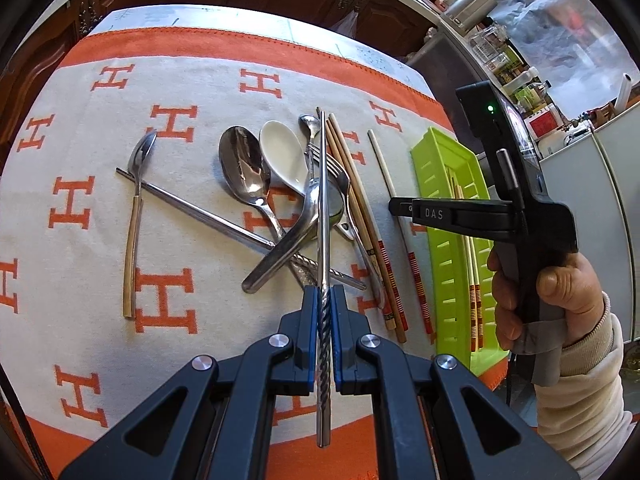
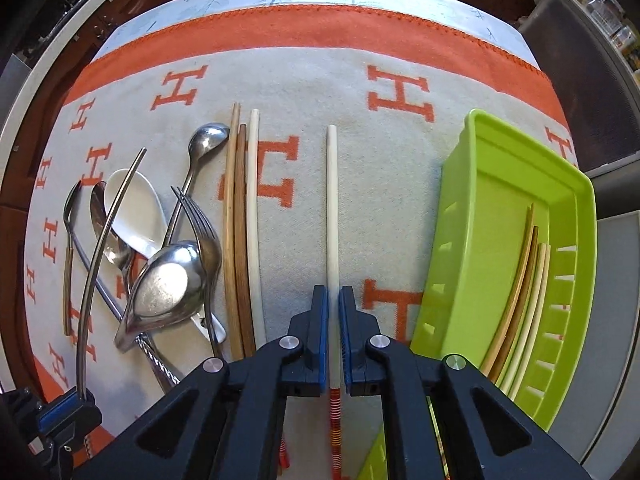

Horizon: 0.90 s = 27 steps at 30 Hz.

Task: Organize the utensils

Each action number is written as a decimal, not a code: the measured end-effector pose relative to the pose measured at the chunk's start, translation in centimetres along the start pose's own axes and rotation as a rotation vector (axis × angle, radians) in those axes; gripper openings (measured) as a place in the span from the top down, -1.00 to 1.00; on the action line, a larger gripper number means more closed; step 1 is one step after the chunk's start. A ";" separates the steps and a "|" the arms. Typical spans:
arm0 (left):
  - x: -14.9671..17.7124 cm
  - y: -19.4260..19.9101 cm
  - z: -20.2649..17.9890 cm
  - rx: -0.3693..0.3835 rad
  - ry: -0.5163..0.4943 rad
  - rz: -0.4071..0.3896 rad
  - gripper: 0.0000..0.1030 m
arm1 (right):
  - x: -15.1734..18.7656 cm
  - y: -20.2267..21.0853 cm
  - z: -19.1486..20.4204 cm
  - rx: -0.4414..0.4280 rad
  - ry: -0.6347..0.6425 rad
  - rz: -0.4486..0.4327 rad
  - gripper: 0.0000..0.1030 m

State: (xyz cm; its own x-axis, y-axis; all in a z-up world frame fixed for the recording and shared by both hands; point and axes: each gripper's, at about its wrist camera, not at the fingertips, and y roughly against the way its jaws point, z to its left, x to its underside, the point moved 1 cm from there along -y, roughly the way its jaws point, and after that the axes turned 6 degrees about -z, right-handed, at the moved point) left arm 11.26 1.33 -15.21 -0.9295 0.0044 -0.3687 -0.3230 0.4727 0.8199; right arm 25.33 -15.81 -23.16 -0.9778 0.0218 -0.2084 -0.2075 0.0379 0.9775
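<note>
My left gripper (image 1: pixel 324 290) is shut on a metal chopstick (image 1: pixel 323 200) with a twisted handle. The chopstick points away over a pile of spoons (image 1: pixel 244 168) and a fork (image 1: pixel 336 172). The right wrist view shows the same gripper low on the left (image 2: pixel 60 404). My right gripper (image 2: pixel 333 292) points down, shut on a white chopstick (image 2: pixel 332 200) near its red-striped end; the chopstick lies along the blanket. A green slotted tray (image 2: pixel 500 184) to the right holds several chopsticks (image 2: pixel 520 288).
An orange and grey blanket (image 1: pixel 80 272) covers the table. A spoon with a gold handle (image 1: pixel 134 232) lies apart at the left. Two wooden chopsticks (image 2: pixel 236 220) and another white one (image 2: pixel 254 220) lie beside the pile. A hand and a cream sleeve (image 1: pixel 560 292) hold the right gripper.
</note>
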 end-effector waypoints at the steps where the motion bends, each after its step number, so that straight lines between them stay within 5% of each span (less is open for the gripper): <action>1: 0.0 0.0 -0.2 0.003 -0.002 -0.001 0.93 | 0.2 0.2 -0.2 -0.018 -0.010 -0.004 0.90; 13: -0.6 1.2 -5.0 0.071 -0.073 -0.031 0.93 | 4.5 10.1 -5.4 -0.277 -0.160 -0.195 0.90; 19: -1.1 0.4 -10.6 0.121 -0.154 -0.022 0.93 | 7.5 14.5 -10.1 -0.256 -0.218 -0.272 0.90; 27: -0.9 -5.1 -17.9 0.106 -0.239 0.056 0.93 | 10.4 11.4 -16.6 -0.202 -0.311 -0.203 0.89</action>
State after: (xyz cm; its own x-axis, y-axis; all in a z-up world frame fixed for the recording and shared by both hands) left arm 10.55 -16.84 -11.27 -0.8729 0.2348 -0.4278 -0.2404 0.5558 0.7958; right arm 12.33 -31.79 -13.67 -0.8673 0.3359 -0.3673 -0.4271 -0.1232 0.8958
